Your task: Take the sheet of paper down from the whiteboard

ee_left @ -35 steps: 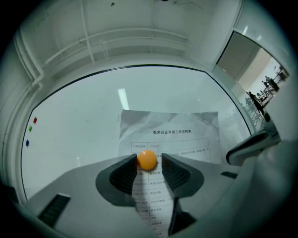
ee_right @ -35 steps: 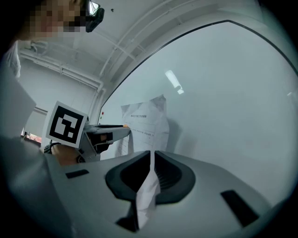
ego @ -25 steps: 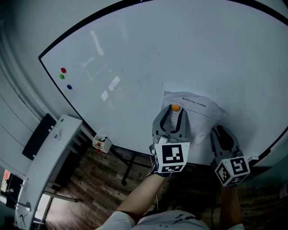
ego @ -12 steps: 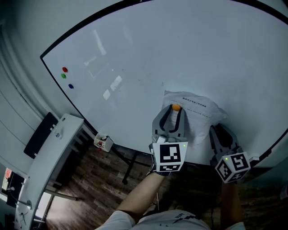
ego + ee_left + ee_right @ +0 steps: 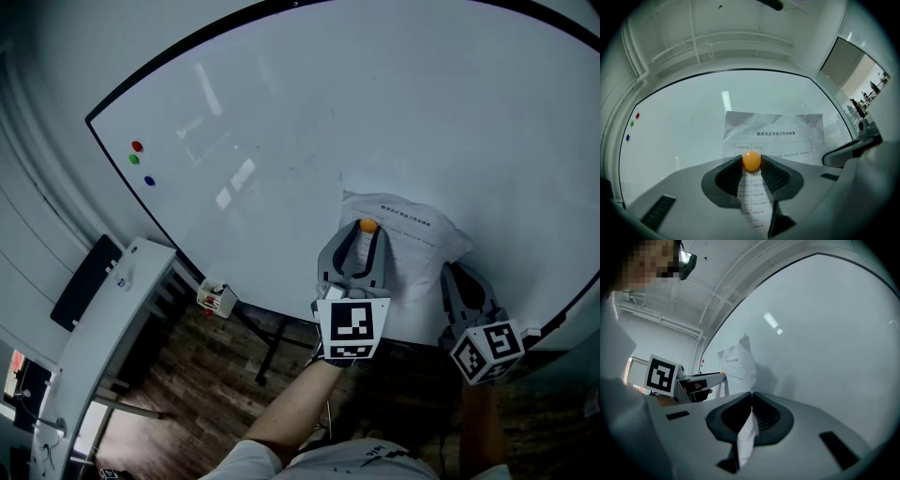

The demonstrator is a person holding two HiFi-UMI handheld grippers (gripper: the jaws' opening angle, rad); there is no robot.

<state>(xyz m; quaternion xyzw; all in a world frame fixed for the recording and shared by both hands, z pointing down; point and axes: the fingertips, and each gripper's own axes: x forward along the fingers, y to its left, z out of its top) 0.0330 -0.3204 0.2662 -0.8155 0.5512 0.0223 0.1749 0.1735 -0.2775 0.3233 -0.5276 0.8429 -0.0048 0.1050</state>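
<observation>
A crumpled printed sheet of paper [image 5: 417, 240] hangs on the whiteboard [image 5: 328, 112], pinned by an orange round magnet [image 5: 367, 226]. My left gripper [image 5: 363, 231] reaches up to the sheet's upper left part. In the left gripper view its pads press on both sides of the magnet [image 5: 751, 160], with the paper [image 5: 787, 133] behind. My right gripper [image 5: 459, 274] sits at the sheet's lower right. It is shut on a fold of the paper [image 5: 747, 434], which runs down between its closed jaws. The rest of the sheet [image 5: 738, 363] bulges off the board.
Red, green and blue magnets [image 5: 137, 147] sit at the board's left end. Below the board stand a white desk [image 5: 103, 347], a dark chair [image 5: 82, 283] and a small box of markers [image 5: 216, 298]. The board's black frame [image 5: 553, 323] curves close to my right gripper.
The left jaws have drawn in slightly onto the orange magnet. Both hands stay where they were, and the paper has not shifted.
</observation>
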